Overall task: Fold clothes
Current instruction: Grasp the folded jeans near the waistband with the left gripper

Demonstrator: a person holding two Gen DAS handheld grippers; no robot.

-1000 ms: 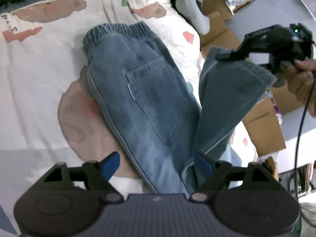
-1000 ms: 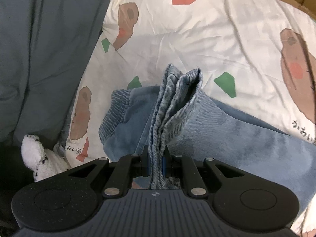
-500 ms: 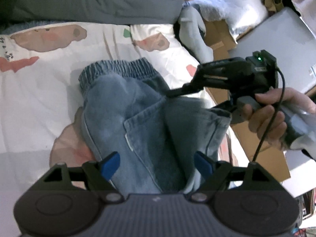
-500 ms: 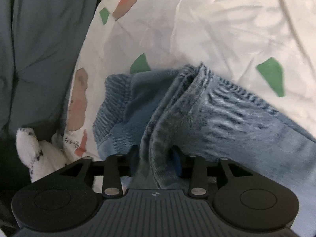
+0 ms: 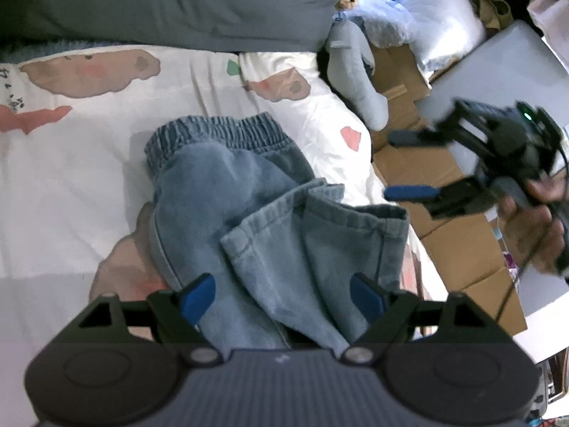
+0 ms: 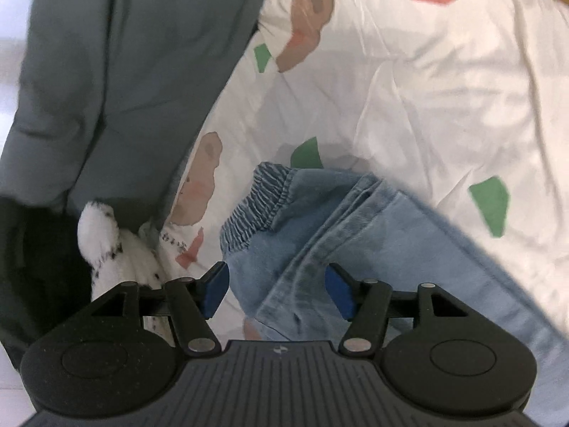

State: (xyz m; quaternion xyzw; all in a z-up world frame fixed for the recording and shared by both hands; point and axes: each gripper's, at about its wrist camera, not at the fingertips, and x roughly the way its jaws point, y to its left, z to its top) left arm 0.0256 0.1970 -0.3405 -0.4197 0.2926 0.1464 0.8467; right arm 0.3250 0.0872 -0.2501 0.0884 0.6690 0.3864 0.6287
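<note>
Left wrist view: a grey duvet (image 5: pixel 177 3) borders the patterned sheet (image 5: pixel 89 178) where the folded jeans (image 5: pixel 249 213) lie, cardboard boxes (image 5: pixel 444 220) alongside. Left gripper (image 5: pixel 282 293) gapes wide above the denim; right gripper (image 5: pixel 405 164), empty, is opening.

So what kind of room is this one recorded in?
Most likely a bedroom at home: the jeans lie on a bed with a cartoon-print sheet and grey duvet, a plush toy beside it, cardboard boxes alongside.
</note>
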